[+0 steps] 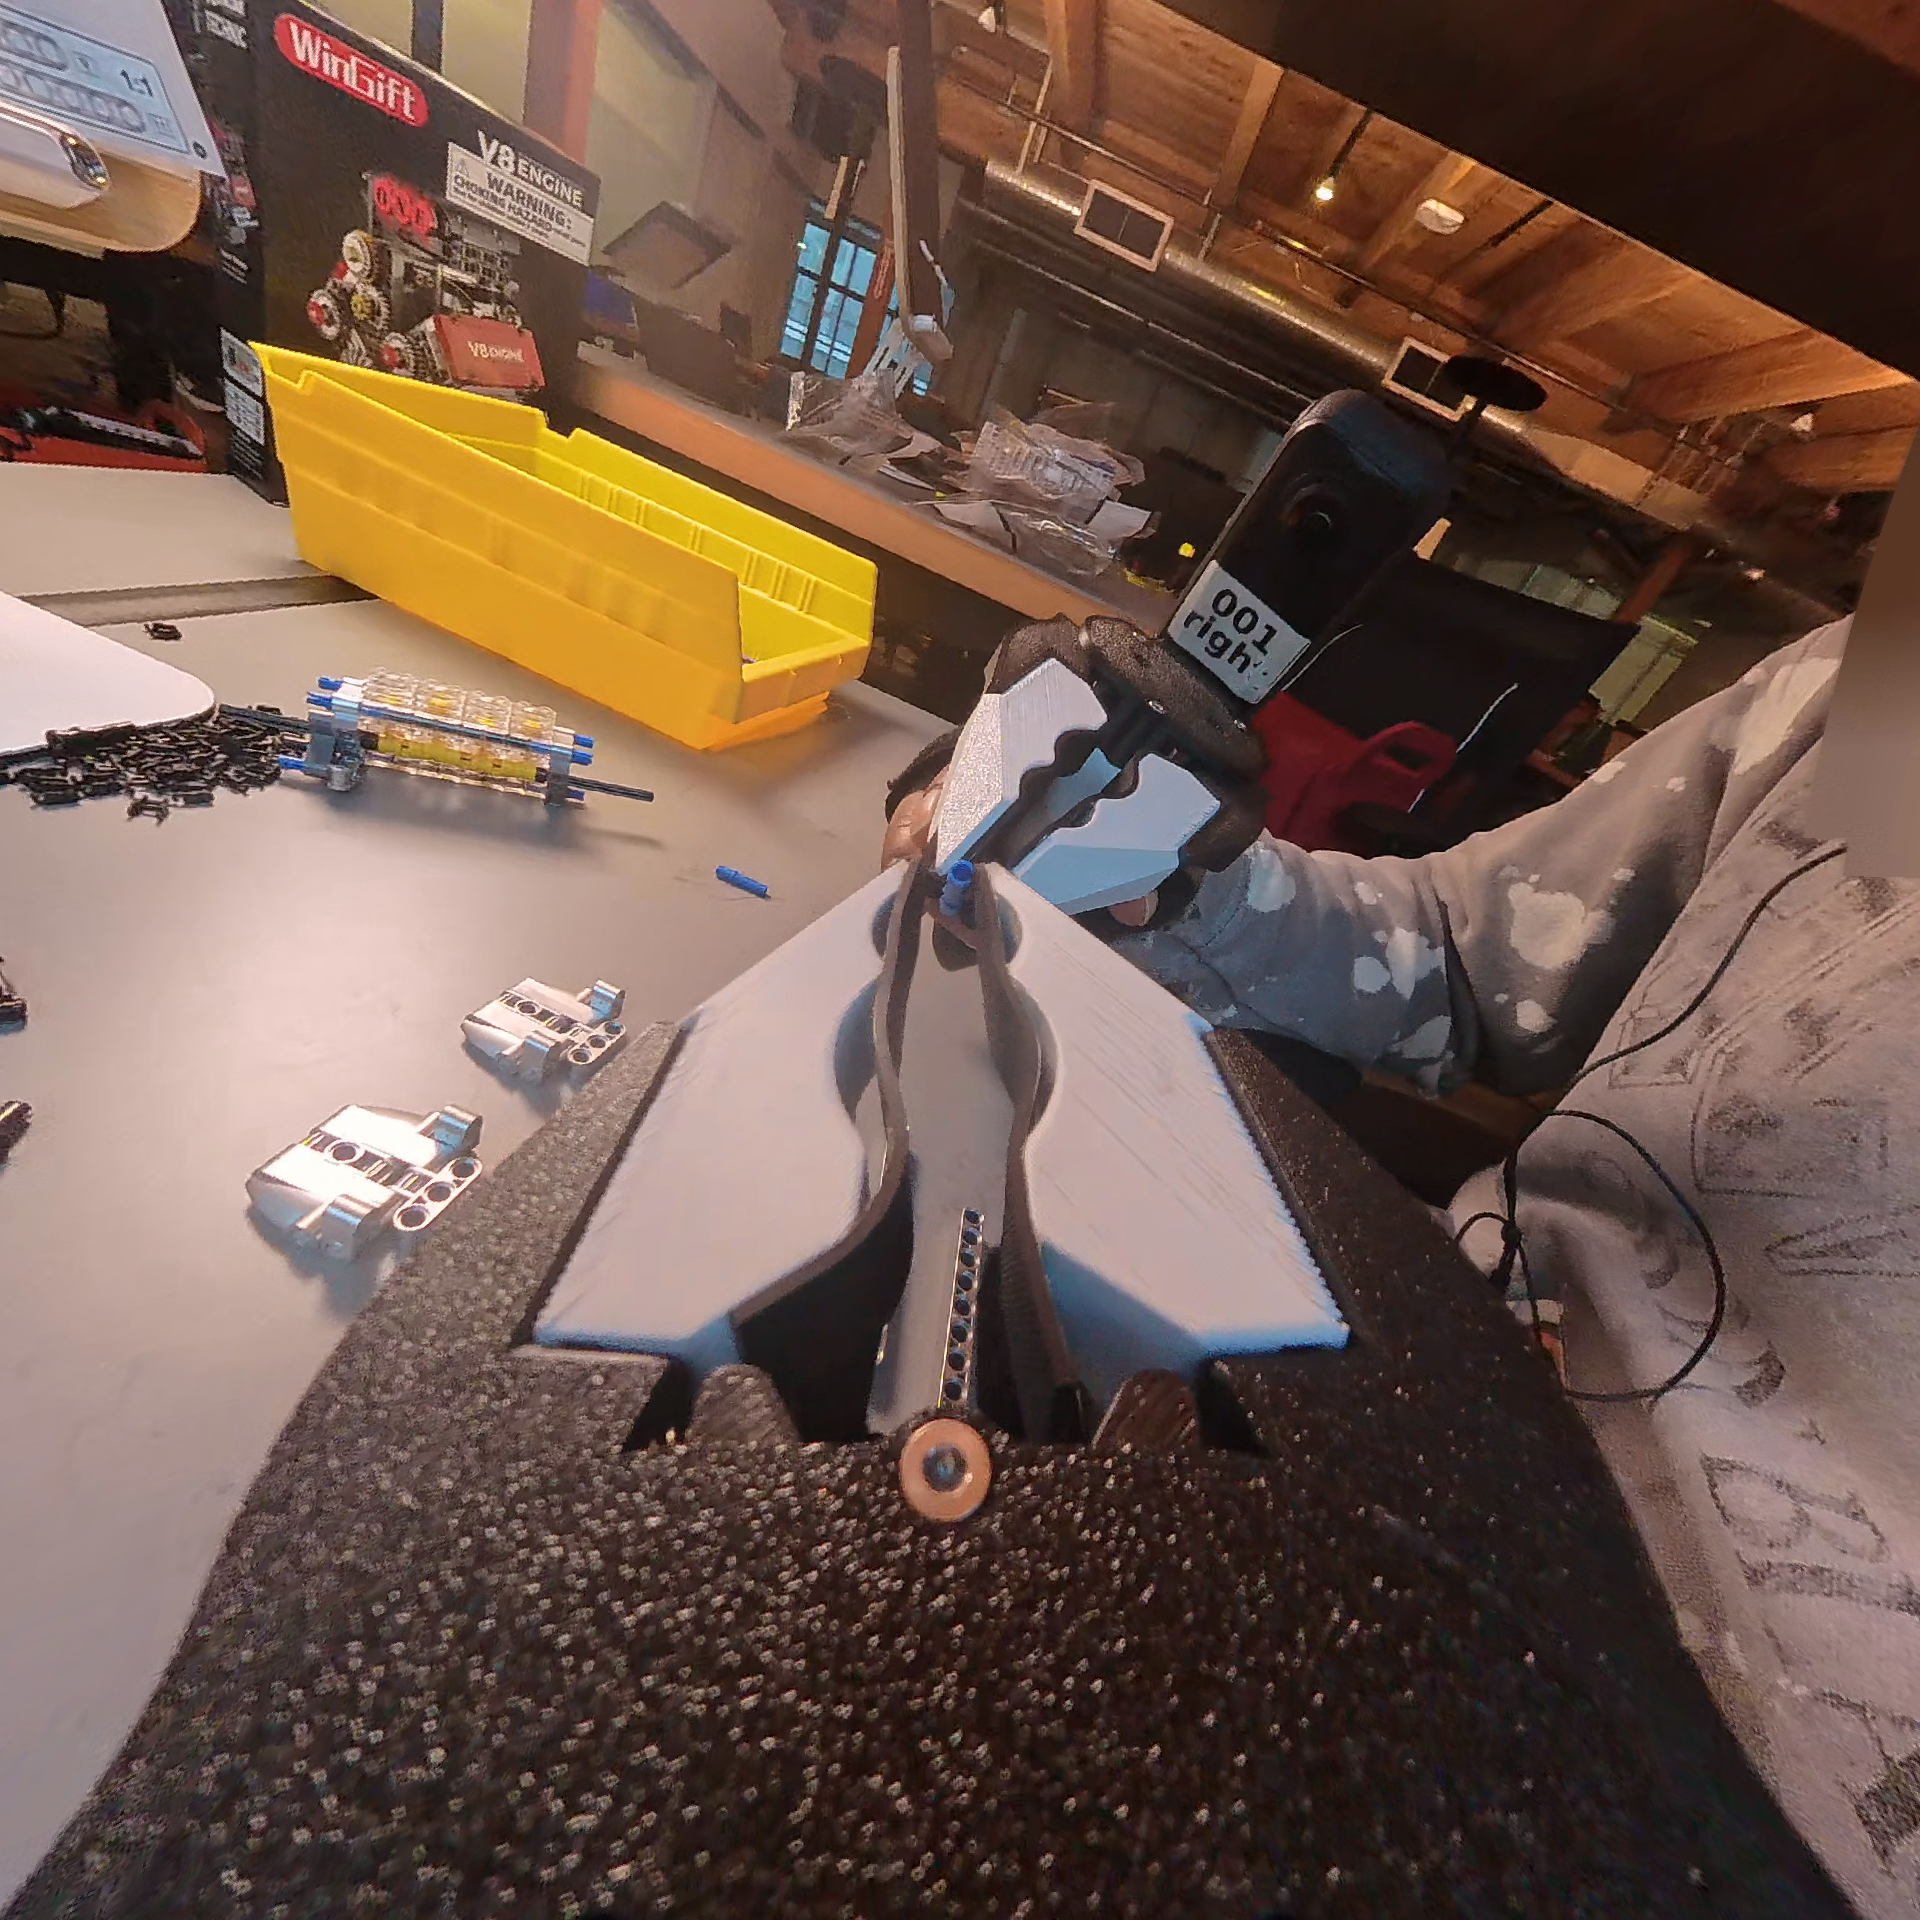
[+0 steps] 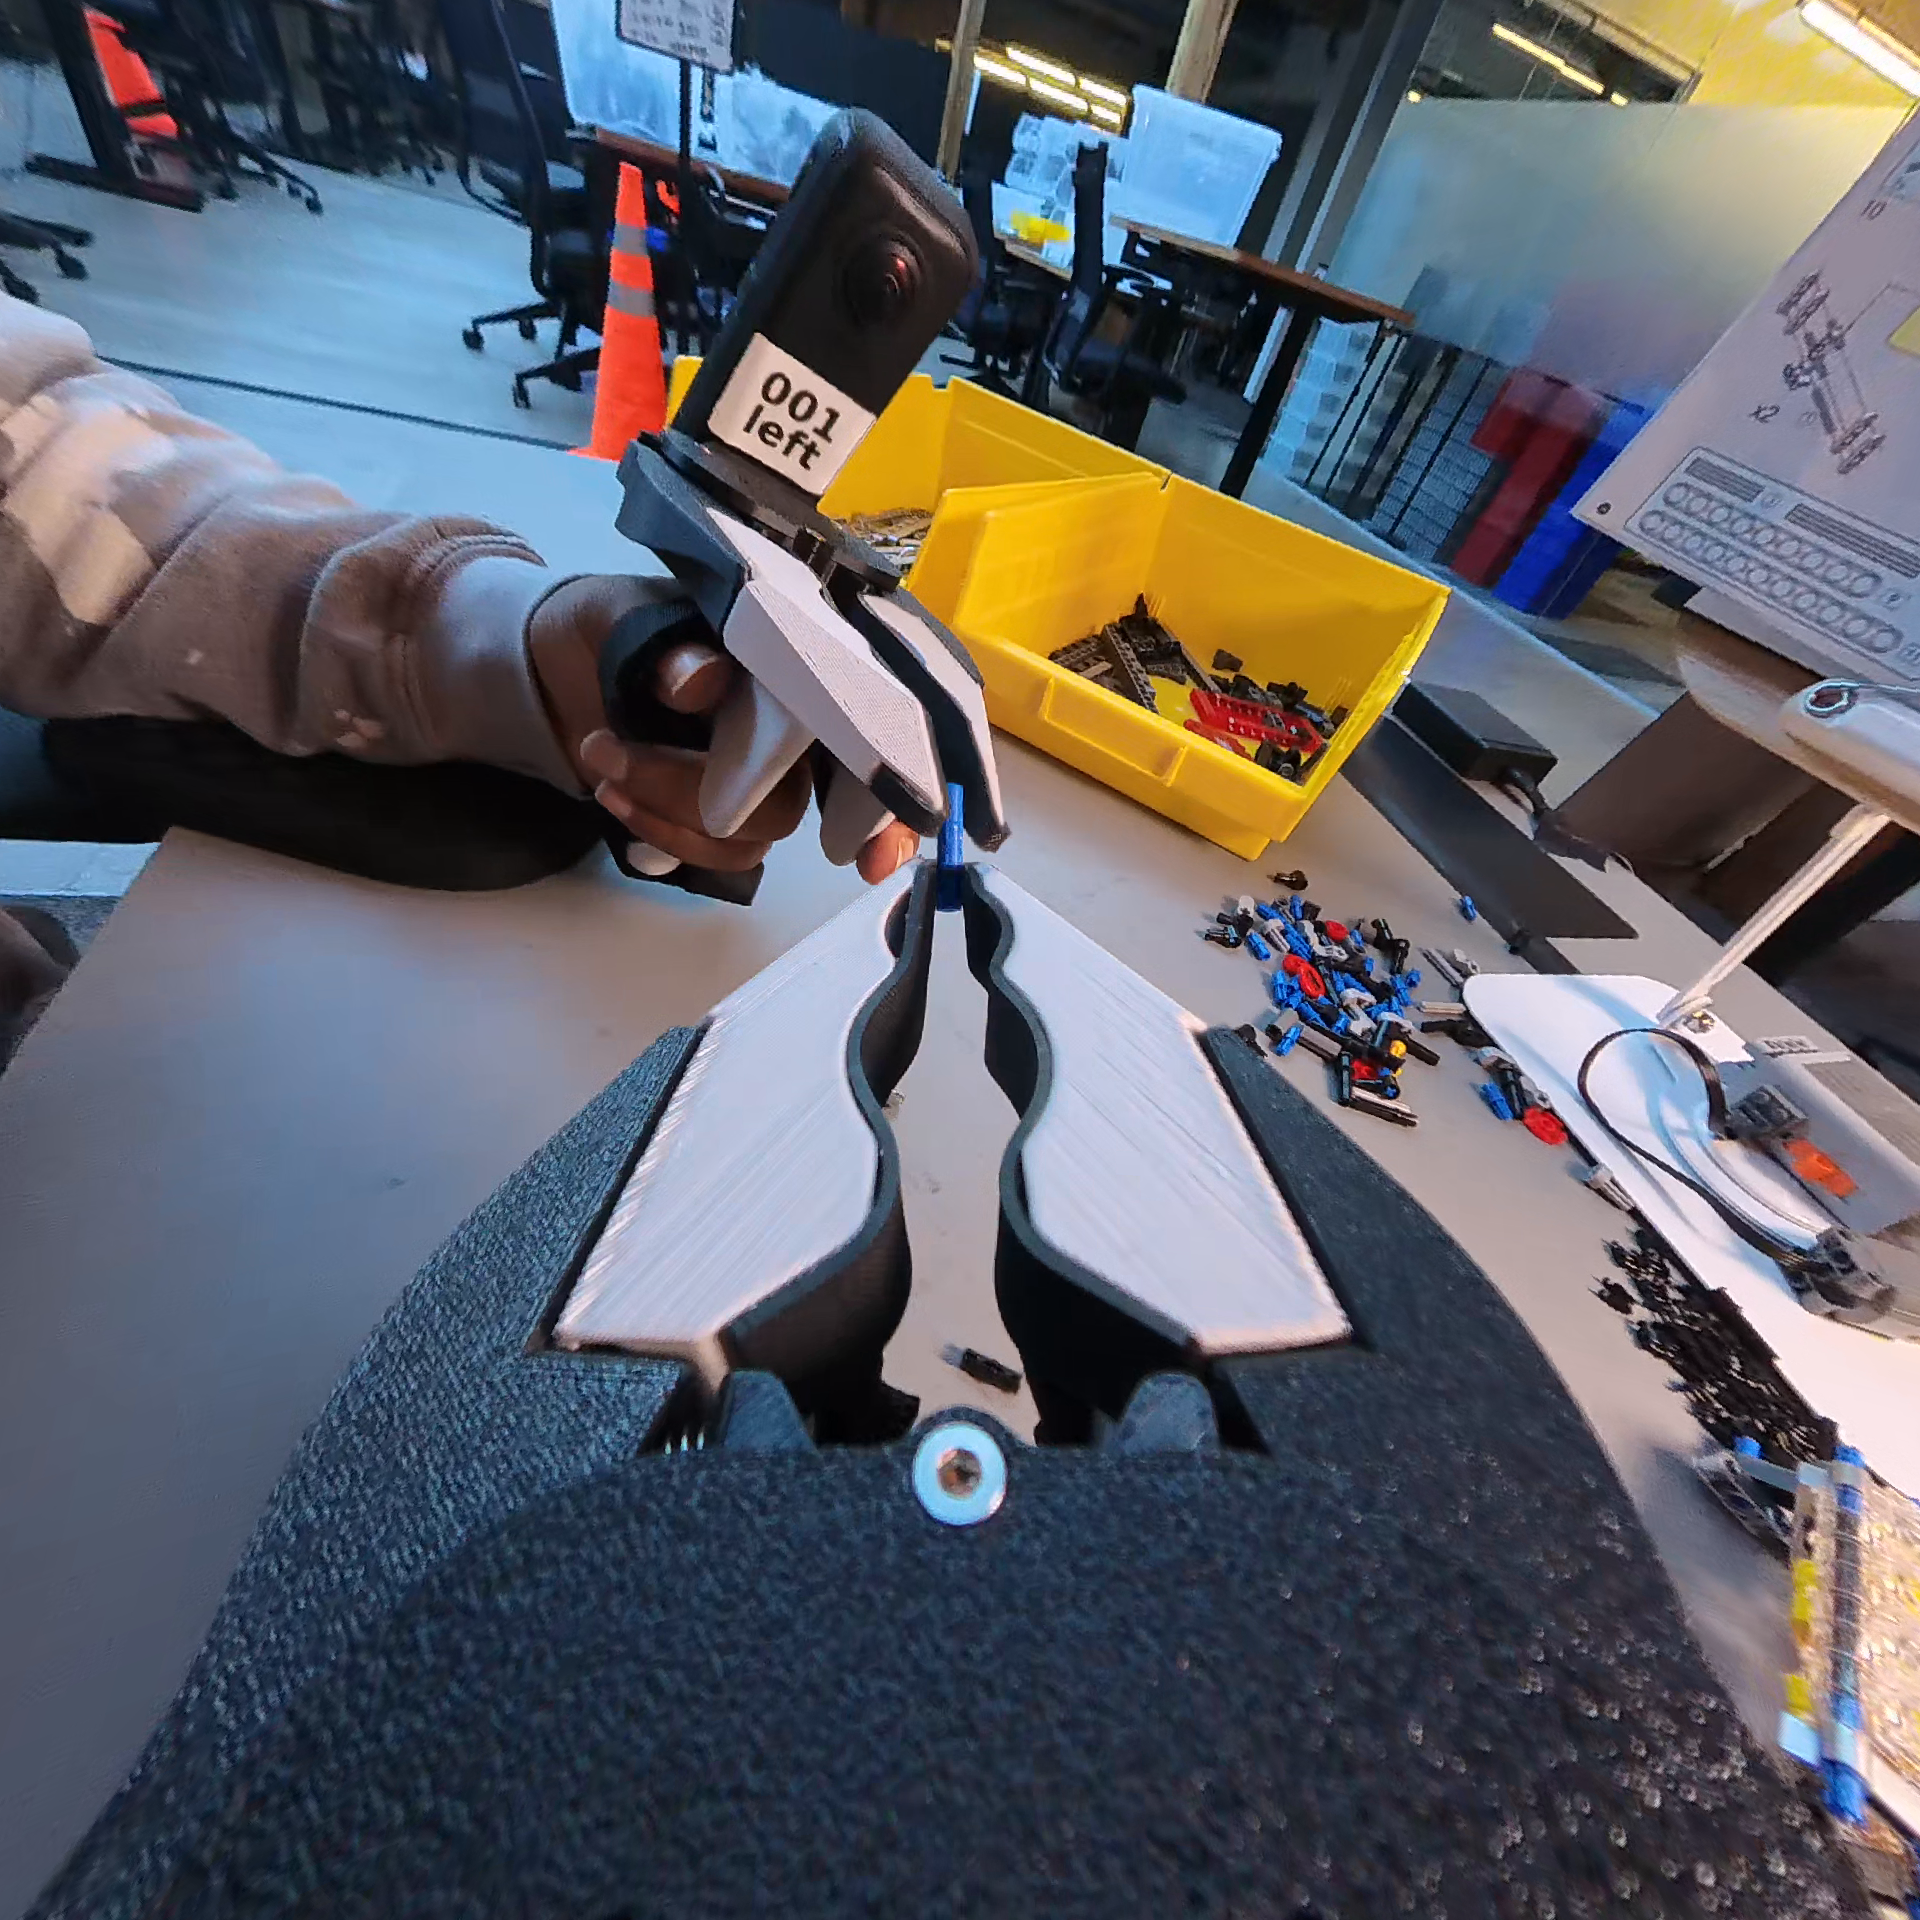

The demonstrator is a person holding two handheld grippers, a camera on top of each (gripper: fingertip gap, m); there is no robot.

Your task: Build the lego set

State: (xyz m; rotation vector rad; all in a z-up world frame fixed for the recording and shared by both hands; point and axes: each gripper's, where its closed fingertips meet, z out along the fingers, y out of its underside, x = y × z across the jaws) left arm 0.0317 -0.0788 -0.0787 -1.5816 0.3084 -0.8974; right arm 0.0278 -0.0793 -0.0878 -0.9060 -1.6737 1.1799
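While the left wrist view looks along the left tongs [image 1: 951, 883], their tips sit pinched on a small blue pin [image 1: 957, 890], and the right tongs [image 1: 982, 847] meet the same pin from above. Silver pieces [image 1: 364, 1174] and a yellow bin [image 1: 561, 551] rest on the grey surface [image 1: 312, 935]. Over to the right wrist view: right tongs [image 2: 948, 883] clamped on the blue pin [image 2: 950, 847], left tongs [image 2: 956, 816] gripping its upper end, a yellow bin [image 2: 1174, 603] beyond.
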